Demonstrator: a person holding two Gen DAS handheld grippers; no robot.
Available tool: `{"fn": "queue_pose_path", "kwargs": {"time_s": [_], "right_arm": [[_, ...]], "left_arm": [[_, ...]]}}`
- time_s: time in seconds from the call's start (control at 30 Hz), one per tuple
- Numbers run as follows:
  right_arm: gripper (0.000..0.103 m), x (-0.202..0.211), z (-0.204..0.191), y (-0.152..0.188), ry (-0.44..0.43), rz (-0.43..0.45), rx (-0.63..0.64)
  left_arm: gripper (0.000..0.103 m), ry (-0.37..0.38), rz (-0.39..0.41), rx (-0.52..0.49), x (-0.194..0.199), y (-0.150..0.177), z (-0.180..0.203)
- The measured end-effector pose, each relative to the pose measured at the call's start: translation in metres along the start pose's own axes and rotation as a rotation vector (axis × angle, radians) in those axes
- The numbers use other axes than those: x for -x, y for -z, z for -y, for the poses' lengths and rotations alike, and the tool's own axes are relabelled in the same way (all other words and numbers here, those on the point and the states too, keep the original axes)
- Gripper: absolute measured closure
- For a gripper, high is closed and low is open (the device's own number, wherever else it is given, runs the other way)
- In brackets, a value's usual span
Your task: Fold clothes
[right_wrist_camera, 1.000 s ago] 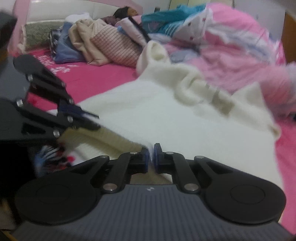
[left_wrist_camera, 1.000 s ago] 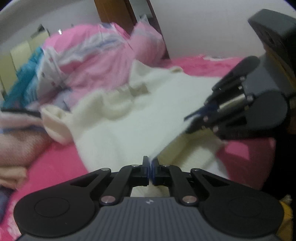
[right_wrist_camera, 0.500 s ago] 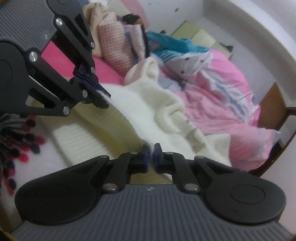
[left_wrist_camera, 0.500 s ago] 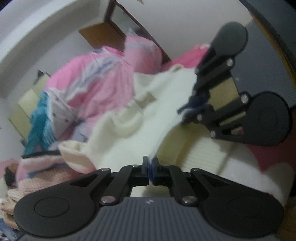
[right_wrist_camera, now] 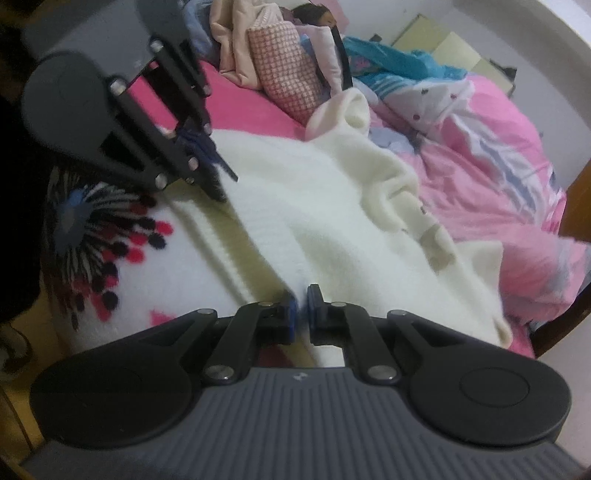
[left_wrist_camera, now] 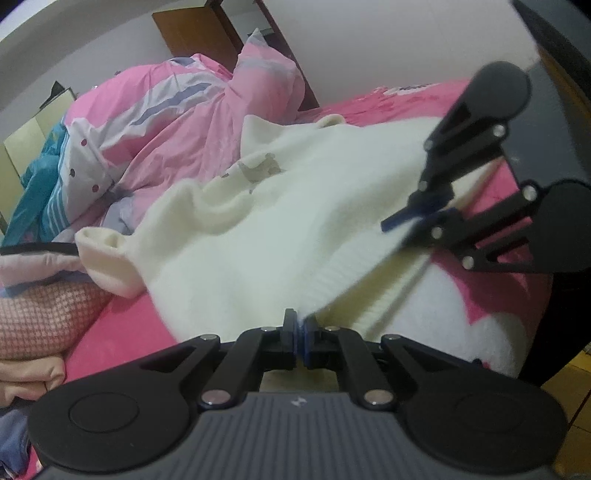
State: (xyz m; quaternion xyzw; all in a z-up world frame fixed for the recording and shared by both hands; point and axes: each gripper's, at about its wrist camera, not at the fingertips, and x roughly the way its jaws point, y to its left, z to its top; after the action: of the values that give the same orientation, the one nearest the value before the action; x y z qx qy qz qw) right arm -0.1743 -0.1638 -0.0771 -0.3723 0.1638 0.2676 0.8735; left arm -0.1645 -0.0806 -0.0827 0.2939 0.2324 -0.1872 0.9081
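A cream knitted sweater [left_wrist_camera: 277, 229] lies spread over the pink bed [left_wrist_camera: 122, 332], with its ribbed hem lifted toward me. My left gripper [left_wrist_camera: 298, 325] is shut on the hem's edge at the bottom of the left wrist view. The right gripper [left_wrist_camera: 413, 221] shows at the right of that view, clamped on the same hem further along. In the right wrist view my right gripper [right_wrist_camera: 302, 306] pinches the sweater [right_wrist_camera: 332, 206], with cloth between its pads. The left gripper [right_wrist_camera: 218, 173] holds the hem at upper left. One sleeve cuff [right_wrist_camera: 354, 107] points away.
A crumpled pink duvet [left_wrist_camera: 177, 122] lies behind the sweater. A pile of clothes with a pink checked piece [right_wrist_camera: 284, 70] sits on the bed's far side. A white blanket with a dark flower print [right_wrist_camera: 110, 236] covers the near bed edge. Brown wooden furniture [left_wrist_camera: 192, 33] stands by the wall.
Both grippers have kept hold of the hem while tilting and swinging. The sweater's near edge has been lifted and drawn tauter between them.
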Motion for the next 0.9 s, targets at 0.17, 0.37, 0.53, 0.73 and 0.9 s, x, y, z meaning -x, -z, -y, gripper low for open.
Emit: {"fn": "queue_pose_path", "kwargs": {"time_s": [0.17, 0.37, 0.53, 0.73, 0.9], "right_arm": [[0.098, -0.009, 0.002, -0.005, -0.002, -0.012, 0.005], [0.099, -0.024, 0.008, -0.009, 0.025, -0.009, -0.004], [0.1, -0.034, 0.015, -0.009, 0.042, 0.011, -0.019], [0.1, -0.043, 0.019, -0.008, 0.05, 0.014, -0.041], [0.098, -0.022, 0.013, -0.005, 0.045, 0.007, -0.022]], "left_arm": [[0.087, 0.0, -0.01, -0.02, -0.006, -0.002, -0.003], [0.083, -0.053, -0.007, -0.046, -0.016, -0.005, -0.009], [0.083, -0.131, 0.014, -0.061, -0.022, -0.01, -0.016], [0.081, -0.122, -0.028, -0.078, -0.027, -0.007, -0.014], [0.068, -0.052, -0.053, 0.004, -0.009, -0.005, -0.027]]}}
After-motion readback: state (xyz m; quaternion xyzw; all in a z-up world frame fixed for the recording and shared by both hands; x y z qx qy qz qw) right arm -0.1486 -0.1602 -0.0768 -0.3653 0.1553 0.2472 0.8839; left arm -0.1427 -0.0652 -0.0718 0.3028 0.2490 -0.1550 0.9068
